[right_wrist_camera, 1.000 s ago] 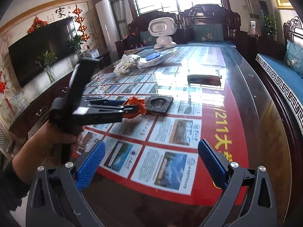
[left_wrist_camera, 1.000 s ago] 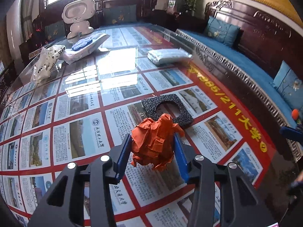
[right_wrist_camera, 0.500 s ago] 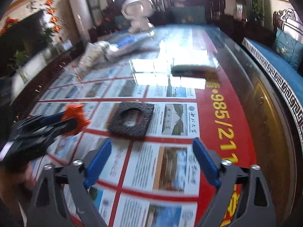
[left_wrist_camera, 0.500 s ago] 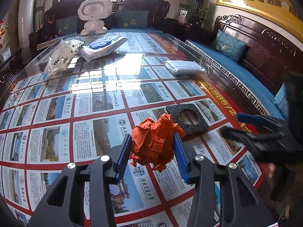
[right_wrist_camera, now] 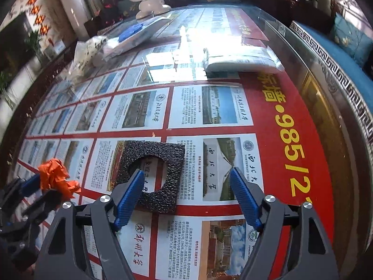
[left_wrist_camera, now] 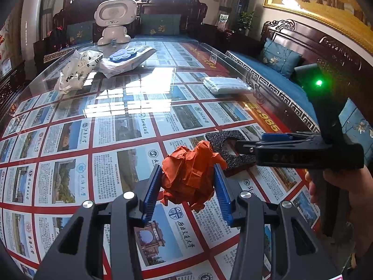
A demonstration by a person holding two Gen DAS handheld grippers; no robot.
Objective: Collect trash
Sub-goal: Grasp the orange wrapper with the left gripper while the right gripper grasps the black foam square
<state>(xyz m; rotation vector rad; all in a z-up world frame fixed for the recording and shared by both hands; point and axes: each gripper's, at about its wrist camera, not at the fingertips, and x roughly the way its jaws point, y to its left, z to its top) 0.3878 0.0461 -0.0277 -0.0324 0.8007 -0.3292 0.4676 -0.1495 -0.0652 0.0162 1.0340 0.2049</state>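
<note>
My left gripper (left_wrist_camera: 187, 190) is shut on a crumpled orange paper ball (left_wrist_camera: 190, 175) and holds it above the glass table. It shows at the left of the right wrist view (right_wrist_camera: 54, 179). A black foam square with a round hole (right_wrist_camera: 151, 175) lies flat on the table. My right gripper (right_wrist_camera: 186, 198) is open just above it, its left finger over the hole and its right finger past the foam's right edge. In the left wrist view the right gripper (left_wrist_camera: 251, 143) reaches over the foam (left_wrist_camera: 219, 147) from the right.
A white plastic bag (left_wrist_camera: 77, 72), a wipes pack with a blue lid (left_wrist_camera: 127, 58), a white robot toy (left_wrist_camera: 115, 21) and a clear wrapped pack (left_wrist_camera: 225, 85) sit farther back. A carved bench with blue cushions (left_wrist_camera: 282, 58) runs along the right.
My right gripper has moved forward and down over the black foam square. My left gripper keeps hold of the orange paper and has swung a little to face down the table.
</note>
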